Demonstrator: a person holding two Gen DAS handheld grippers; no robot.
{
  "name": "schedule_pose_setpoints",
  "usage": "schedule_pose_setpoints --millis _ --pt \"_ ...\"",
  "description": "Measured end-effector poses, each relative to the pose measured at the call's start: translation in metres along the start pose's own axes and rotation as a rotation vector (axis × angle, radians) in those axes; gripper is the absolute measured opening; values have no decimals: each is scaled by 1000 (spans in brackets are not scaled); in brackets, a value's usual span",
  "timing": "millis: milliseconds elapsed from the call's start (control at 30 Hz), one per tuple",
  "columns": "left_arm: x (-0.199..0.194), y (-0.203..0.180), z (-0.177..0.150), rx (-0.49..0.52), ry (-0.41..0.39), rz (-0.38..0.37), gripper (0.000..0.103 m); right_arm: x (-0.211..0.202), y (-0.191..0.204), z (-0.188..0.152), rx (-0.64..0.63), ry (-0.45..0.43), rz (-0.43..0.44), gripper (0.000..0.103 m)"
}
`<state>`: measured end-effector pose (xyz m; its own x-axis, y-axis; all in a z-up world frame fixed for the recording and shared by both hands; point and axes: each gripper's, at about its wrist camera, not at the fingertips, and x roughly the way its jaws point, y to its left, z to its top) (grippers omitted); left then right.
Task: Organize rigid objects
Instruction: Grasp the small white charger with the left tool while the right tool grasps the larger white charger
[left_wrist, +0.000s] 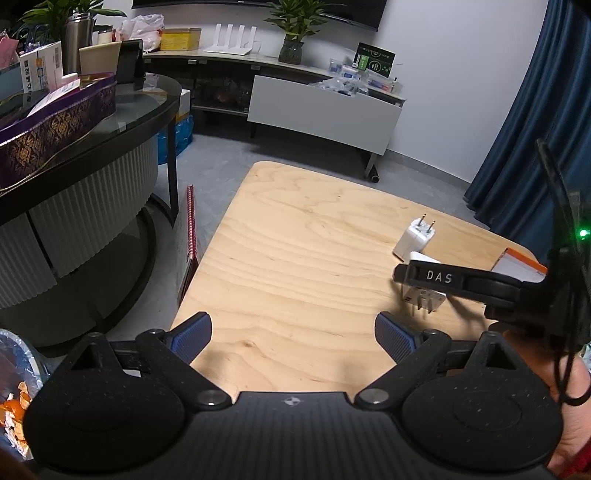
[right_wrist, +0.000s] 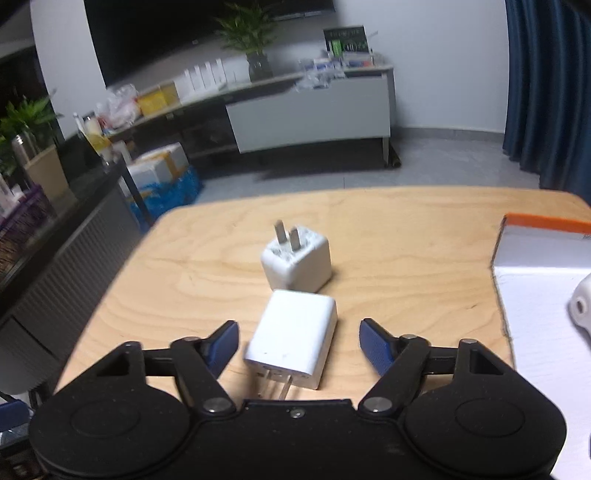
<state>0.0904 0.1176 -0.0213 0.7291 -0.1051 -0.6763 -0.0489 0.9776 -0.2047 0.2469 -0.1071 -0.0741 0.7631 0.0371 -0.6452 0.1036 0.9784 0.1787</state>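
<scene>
Two white plug chargers lie on the wooden table (right_wrist: 184, 273). The near charger (right_wrist: 293, 338) lies flat between the open fingers of my right gripper (right_wrist: 299, 345), prongs toward the camera, pads not touching it. The far charger (right_wrist: 297, 260) lies just beyond, prongs up. In the left wrist view the far charger (left_wrist: 415, 236) and the near charger (left_wrist: 424, 295) show at the right, with the right gripper (left_wrist: 417, 284) over the near one. My left gripper (left_wrist: 293, 336) is open and empty over bare table.
A white box with an orange edge (right_wrist: 546, 258) lies at the table's right, holding a white object (right_wrist: 581, 306). A red spiral notebook (left_wrist: 190, 236) leans by the table's left edge. A dark round table (left_wrist: 110, 122) stands left, a TV cabinet (left_wrist: 321, 110) behind.
</scene>
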Motion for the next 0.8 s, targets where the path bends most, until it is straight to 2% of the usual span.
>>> schedule_pose_setpoints --millis 33,100,233,433,567,633,733,800 --pt "1 -1 0 4 2 2 98 0 0 1 -15 0 -6 51" --pt "5 -4 3 16 4 -6 98 -5 -3 0 -37 -9 -34 50" --pt "18 -23 11 72 -10 -46 98 -27 -25 -8 2 -35 -57 50" --pt "59 -65 30 158 -47 -96 98 -76 -49 -20 48 -80 -68 50" --pt "92 -96 32 272 -73 -103 97 -98 -51 -32 0 -101 -64 51" --pt "105 -104 30 330 -122 -97 97 -102 -55 -36 15 -91 -44 50" --pt "124 -107 33 366 -119 -80 91 -106 -57 -41 9 -92 -22 50" --pt "136 -104 35 351 -90 -110 76 -107 -57 -42 7 -95 -9 50"
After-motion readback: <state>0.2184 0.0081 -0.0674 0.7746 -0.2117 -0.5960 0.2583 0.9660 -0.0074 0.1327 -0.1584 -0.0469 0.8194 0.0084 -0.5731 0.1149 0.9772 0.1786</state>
